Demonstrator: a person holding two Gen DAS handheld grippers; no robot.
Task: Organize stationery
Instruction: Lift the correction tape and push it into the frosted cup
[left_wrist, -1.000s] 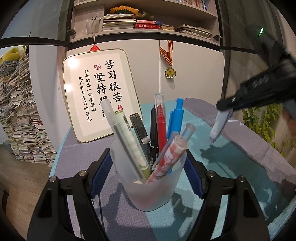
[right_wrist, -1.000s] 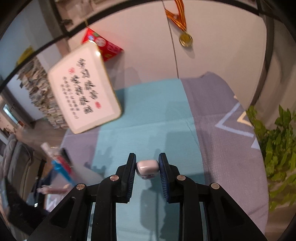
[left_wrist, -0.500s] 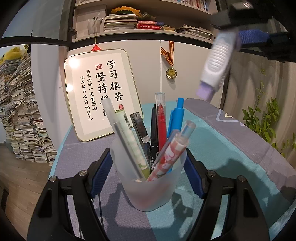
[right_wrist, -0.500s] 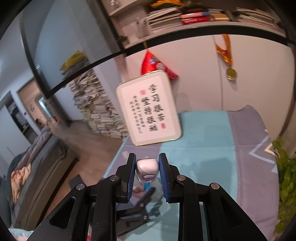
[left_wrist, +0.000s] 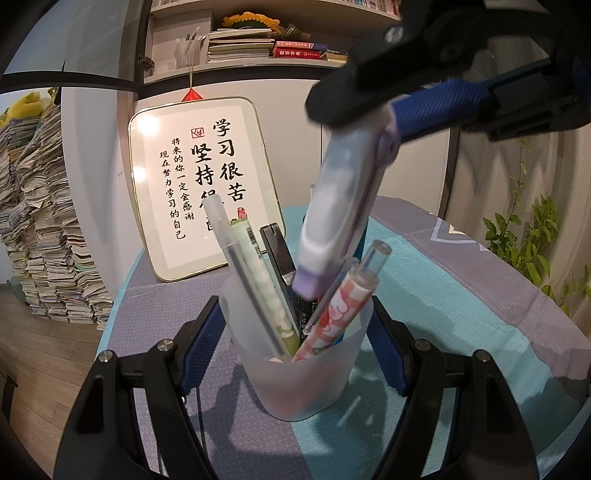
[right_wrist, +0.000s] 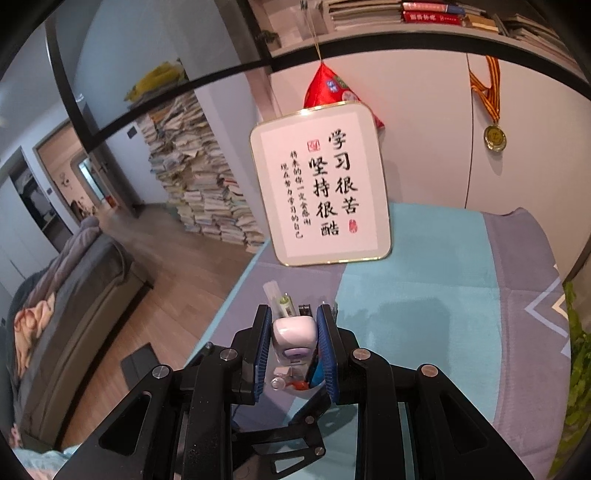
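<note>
A frosted plastic pen cup (left_wrist: 301, 376) stands on the table with several pens in it, among them a pink patterned pen (left_wrist: 338, 319) and a clear grey one (left_wrist: 243, 273). My left gripper (left_wrist: 295, 332) is shut on the cup, its blue pads against both sides. My right gripper (right_wrist: 294, 334) is shut on a white correction tape with a purple tip (right_wrist: 294, 338). In the left wrist view the correction tape (left_wrist: 338, 214) hangs tilted above the cup, purple tip down among the pen tops. The cup's bottom is hidden.
A framed calligraphy board (left_wrist: 201, 184) leans on the white cabinet behind the cup. The table wears a teal and grey cloth (right_wrist: 424, 295). Stacks of books (left_wrist: 40, 229) stand on the floor at left, a sofa (right_wrist: 70, 295) beyond, a plant (left_wrist: 532, 240) at right.
My right gripper carried the correction tape from the right side up and over to above the cup, its tip now among the pens. The left gripper and cup stayed still.
</note>
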